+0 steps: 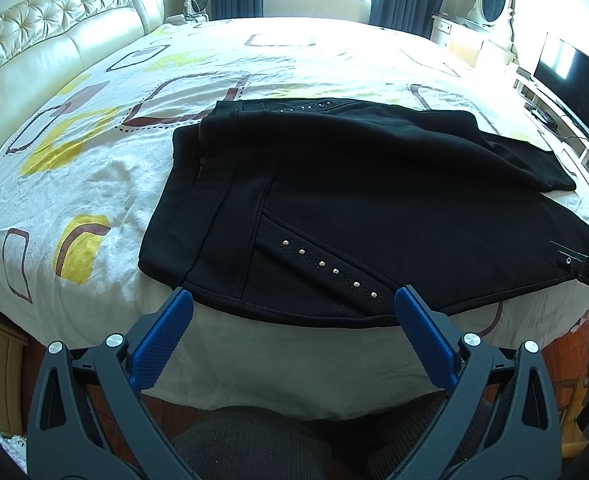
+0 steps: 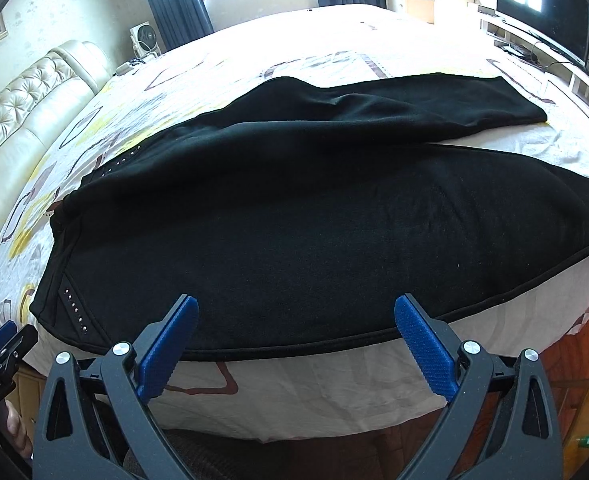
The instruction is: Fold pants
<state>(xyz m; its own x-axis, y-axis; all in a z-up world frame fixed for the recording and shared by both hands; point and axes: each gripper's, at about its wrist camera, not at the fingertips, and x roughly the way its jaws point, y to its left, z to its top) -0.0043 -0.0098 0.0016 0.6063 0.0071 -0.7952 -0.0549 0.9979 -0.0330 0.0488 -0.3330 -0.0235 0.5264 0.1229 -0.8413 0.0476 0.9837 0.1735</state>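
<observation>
From the left wrist, we see the pants [image 1: 374, 200] lying on the bed [image 1: 94, 184], waistband to the left and legs running off to the right. The studded pocket [image 1: 326, 268] faces up near the close edge, and the far leg lies partly over the near one. Our left tool [image 1: 294, 304] hangs just off the bed's near edge with its blue pads spread wide and nothing between them. At the right border the other tool pokes in beside the near leg.

From the right wrist, the pants [image 2: 314, 220] fill the middle of the bed [image 2: 334, 392], the near leg broad in front of us and the far leg angled away toward the television side, a sliver of sheet showing between their ends. Our right tool [image 2: 296, 312] is likewise spread and empty, poised at the near seam without touching it that we can tell.

We judge the fold has not begun: the legs still need laying one over the other. Next, we would pinch the near seam, left by the waistband and right toward the cuff, and carry it across onto the far leg, keeping both grips level so the cloth does not bunch.
</observation>
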